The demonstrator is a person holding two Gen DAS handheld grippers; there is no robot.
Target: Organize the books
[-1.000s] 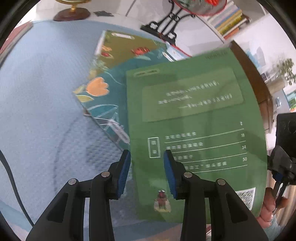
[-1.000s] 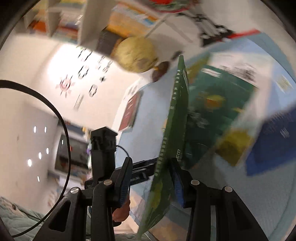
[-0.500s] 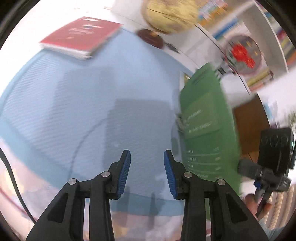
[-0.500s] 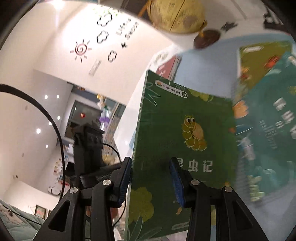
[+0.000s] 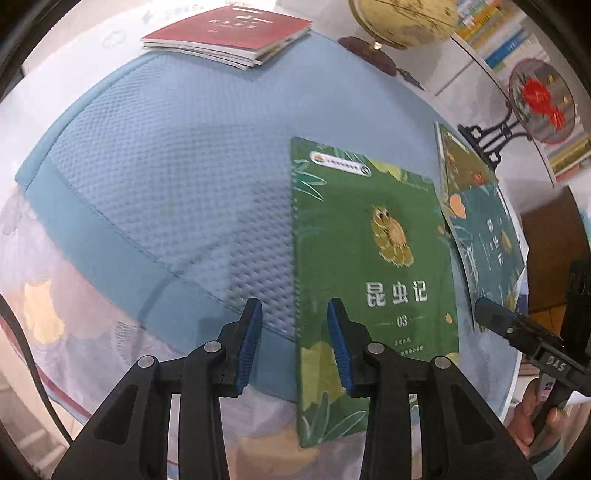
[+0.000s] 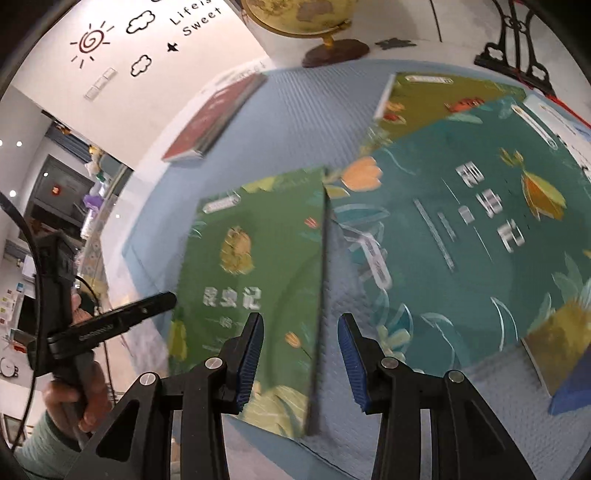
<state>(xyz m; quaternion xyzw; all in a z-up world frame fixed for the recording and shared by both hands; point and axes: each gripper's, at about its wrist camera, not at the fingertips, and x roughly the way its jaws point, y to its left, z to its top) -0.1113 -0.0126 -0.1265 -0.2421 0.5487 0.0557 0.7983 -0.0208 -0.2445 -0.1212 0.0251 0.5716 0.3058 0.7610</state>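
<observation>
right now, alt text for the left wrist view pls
A green paperback with a cartoon insect on its cover lies face up on a blue textured mat, just ahead of the left tongs, whose blue pads stand apart around its left edge. A red book stack sits at the far edge.

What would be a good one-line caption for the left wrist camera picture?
Open left gripper above a green insect book lying cover-up on a blue mat, red books beyond.
</observation>
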